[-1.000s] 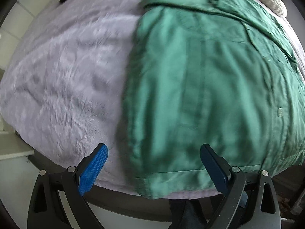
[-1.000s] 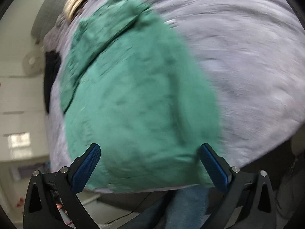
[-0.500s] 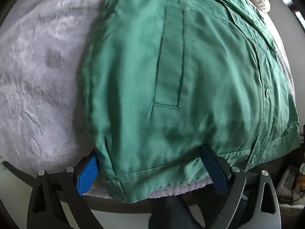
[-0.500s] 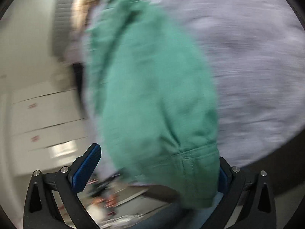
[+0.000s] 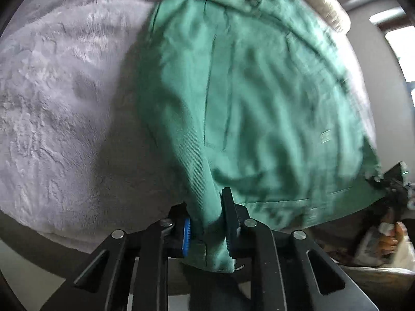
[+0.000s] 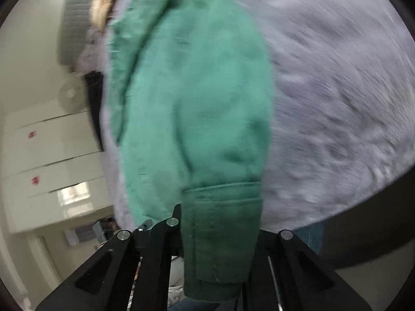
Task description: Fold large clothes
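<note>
The left black two-finger gripper is seen clamped on a bunched corner of the green woven cotton shirt, the cloth being pinched between a blue-padded finger and a black one, with the hem hanging below the jaws. The right black two-finger gripper is likewise closed on the shirt — a stitched hem band is drawn down between its fingers, which are largely hidden by the fabric.

From both grips the shirt is stretched away across the near edge of the pale lilac plush bed cover, with its near portion lifted off the cover and its far portion lying toward the far edge. In the left wrist view a long stitched placket is seen running along the shirt, and the cover is spread to the left of it; in the right wrist view the cover is spread to the right. The right view is blurred by motion.

At the far edge of the cover, just beyond the shirt, a cream knitted bundle is seen. Beyond the bed, white drawer fronts are visible in the right wrist view.
</note>
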`<state>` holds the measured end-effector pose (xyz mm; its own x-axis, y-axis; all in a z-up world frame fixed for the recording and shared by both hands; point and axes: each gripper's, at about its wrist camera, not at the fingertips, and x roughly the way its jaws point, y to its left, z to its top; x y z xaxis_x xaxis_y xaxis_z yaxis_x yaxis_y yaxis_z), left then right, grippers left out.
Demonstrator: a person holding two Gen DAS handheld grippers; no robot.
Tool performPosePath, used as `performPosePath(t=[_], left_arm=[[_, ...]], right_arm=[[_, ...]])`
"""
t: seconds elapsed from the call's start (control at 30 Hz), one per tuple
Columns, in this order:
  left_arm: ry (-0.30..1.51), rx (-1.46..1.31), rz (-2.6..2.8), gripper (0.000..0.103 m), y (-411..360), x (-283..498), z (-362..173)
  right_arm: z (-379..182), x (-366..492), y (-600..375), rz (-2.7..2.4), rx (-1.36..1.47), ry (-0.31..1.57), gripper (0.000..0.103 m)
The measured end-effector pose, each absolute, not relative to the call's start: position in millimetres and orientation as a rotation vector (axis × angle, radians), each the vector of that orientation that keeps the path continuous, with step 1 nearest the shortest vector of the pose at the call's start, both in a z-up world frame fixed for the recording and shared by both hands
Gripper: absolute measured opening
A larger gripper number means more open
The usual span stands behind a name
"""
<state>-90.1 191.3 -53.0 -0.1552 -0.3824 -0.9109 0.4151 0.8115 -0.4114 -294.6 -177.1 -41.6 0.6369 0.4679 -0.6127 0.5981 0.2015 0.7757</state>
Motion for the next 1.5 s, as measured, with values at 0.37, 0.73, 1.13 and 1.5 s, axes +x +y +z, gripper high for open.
performPosePath(t=[0.37,0.73,1.13,1.5], left_arm=[[1.378,-0.264,-0.652,0.019,174.9,36.2,29.6],[1.23,-0.173,-0.526,0.019,66.1,188.3,20.7],[1.235,0.094,-0.405,0.092,37.5,259.9,-16.9],[1.224,0.211,-0.483,0.096,9.9,257.4,-43.1]], right_arm=[[37.2,-184.9,-244.7,0.085,1.42,0.75,0.01],[18.9,-10.2,-356.6,-0.022,1.404,0.799,0.011],[-33.2,31.9,-387.5,-0.261,1.449,0.84,0.019],[-1.2,38.8,-408.1,-0.466,0.92,1.061,0.065]])
